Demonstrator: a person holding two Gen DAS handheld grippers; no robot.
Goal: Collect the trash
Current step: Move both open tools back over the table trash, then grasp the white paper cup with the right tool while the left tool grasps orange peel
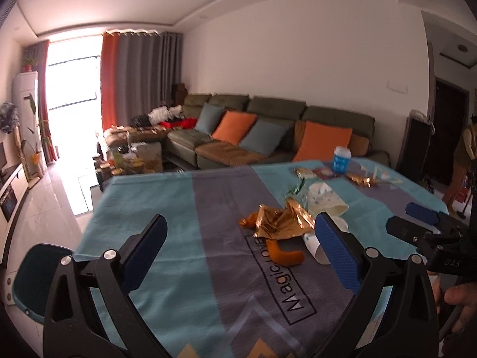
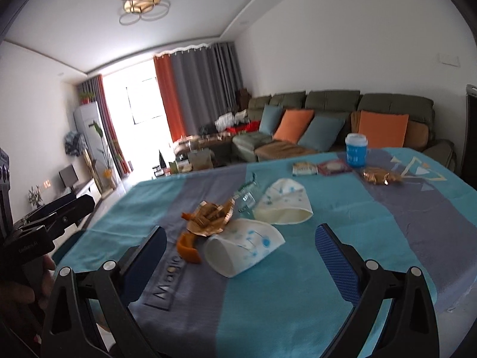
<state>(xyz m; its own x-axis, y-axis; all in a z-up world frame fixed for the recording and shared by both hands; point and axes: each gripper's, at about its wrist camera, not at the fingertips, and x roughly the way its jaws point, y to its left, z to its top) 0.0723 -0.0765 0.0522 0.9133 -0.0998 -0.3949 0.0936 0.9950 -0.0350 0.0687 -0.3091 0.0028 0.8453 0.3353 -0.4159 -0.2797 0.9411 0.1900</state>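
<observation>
Trash lies on a blue and grey tablecloth. A crumpled gold wrapper sits mid-table with orange peel beside it. Two paper cups lie on their sides, one near and one farther. A clear plastic wrapper lies between them. My left gripper is open and empty, above the cloth, short of the gold wrapper. My right gripper is open and empty, with the near cup between its fingers' line of sight.
At the far edge stand a blue tub, snack packets and another gold wrapper. A teal bin shows left of the table. A green sofa and a cluttered coffee table lie beyond.
</observation>
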